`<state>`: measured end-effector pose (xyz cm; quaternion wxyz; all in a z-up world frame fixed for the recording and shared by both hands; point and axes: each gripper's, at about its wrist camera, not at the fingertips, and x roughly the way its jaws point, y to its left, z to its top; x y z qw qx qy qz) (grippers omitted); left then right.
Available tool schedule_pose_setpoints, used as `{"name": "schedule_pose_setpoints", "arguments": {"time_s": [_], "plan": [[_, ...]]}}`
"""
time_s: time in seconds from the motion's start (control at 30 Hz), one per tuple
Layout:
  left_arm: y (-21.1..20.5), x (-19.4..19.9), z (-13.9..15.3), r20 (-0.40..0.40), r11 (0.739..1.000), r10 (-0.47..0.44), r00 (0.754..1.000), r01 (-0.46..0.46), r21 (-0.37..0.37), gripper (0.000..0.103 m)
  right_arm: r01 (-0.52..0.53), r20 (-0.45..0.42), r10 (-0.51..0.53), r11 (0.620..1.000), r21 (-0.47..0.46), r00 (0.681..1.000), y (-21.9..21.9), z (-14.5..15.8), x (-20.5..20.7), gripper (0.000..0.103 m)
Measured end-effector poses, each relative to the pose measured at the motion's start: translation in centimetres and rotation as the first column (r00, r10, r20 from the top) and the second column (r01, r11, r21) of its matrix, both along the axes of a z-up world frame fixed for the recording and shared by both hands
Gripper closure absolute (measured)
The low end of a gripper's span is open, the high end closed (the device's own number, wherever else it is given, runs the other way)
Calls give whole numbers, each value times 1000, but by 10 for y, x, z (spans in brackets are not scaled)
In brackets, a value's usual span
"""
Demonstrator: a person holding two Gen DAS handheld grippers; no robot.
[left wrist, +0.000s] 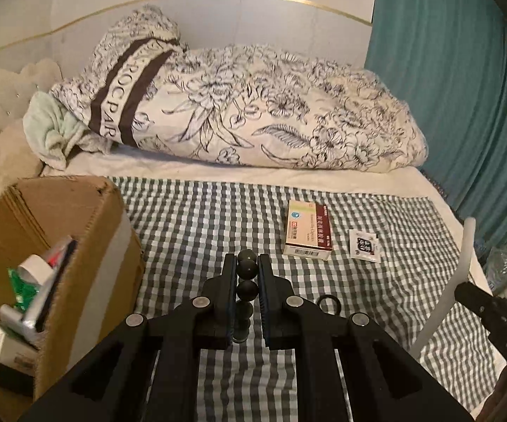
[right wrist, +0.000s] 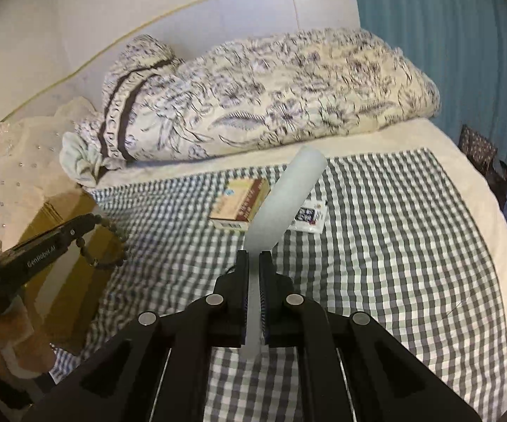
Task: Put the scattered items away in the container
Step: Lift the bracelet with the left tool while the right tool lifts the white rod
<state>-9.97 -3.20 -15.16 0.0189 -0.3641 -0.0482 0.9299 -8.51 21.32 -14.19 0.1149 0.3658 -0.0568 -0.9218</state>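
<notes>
Left wrist view: left gripper [left wrist: 246,263] clamped on bead bracelet [left wrist: 246,268], perhaps wooden.

1. The cardboard box [left wrist: 77,239] runs off the left and bottom edges of the left wrist view; the packets inside it overlap, so most print cannot be read.
2. In the right wrist view the white tube [right wrist: 281,204] covers part of the medicine box [right wrist: 235,200] and the small sachet [right wrist: 309,216] beside it.
3. The bead bracelet [right wrist: 112,242] by the cardboard box is blurred there.
4. The sachet's print is too small to read.
</notes>
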Motion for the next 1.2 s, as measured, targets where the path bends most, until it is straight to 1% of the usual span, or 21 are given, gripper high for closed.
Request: {"name": "schedule_pose_setpoints", "arguments": {"time_s": [0.13,0.3,0.43,0.77,0.97,1.2], "plan": [[-6,15,15,-16,1000,9,1000,-9,-3,92,-20,-33,20,1000,0,999,-9,20,15,98],[-14,37,39,-57,1000,16,998,-17,-10,92,-37,-83,37,999,-8,996,-21,45,33,98],[-28,53,59,-84,999,44,995,-46,-12,92,-61,-123,59,998,-10,991,-34,66,47,97],[-64,82,103,-147,995,87,985,-94,-41,92,-119,-193,111,992,-31,975,-71,103,66,97],[-96,91,119,-173,991,121,978,-128,-35,92,-173,-223,161,984,-36,962,-102,121,72,98],[-139,98,126,-176,984,171,970,-177,-22,92,-233,-237,217,972,-40,947,-140,133,69,97]]}}
